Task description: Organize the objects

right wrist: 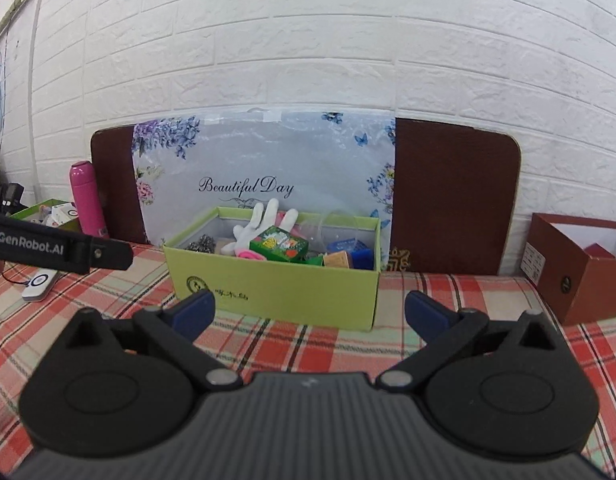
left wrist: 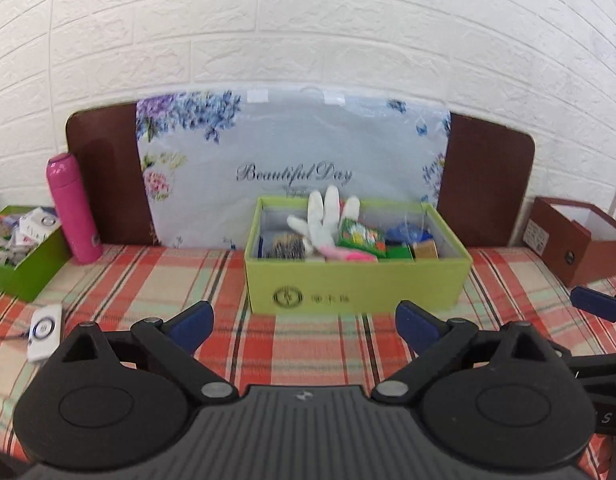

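Note:
A light green open box [left wrist: 355, 286] [right wrist: 284, 292] stands on the plaid cloth in front of a flowered bag. Inside it lie a white glove [left wrist: 325, 220] [right wrist: 260, 224], a green printed packet [left wrist: 361, 237] [right wrist: 279, 245], a steel scourer [left wrist: 286, 246] [right wrist: 202, 244], a pink item and small blue and tan boxes. My left gripper [left wrist: 304, 326] is open and empty, a little short of the box's front wall. My right gripper [right wrist: 309, 314] is open and empty too, just short of the box's near corner. The left tool's black side bar [right wrist: 64, 250] shows at the right wrist view's left edge.
A pink flask [left wrist: 72, 208] [right wrist: 86, 200] stands left of the bag. Beside it is a green tray of small packets [left wrist: 18, 248] [right wrist: 48, 212]. A white device with a cord [left wrist: 46, 330] [right wrist: 38, 284] lies on the cloth. A brown open box [left wrist: 575, 238] [right wrist: 579, 264] sits at the right.

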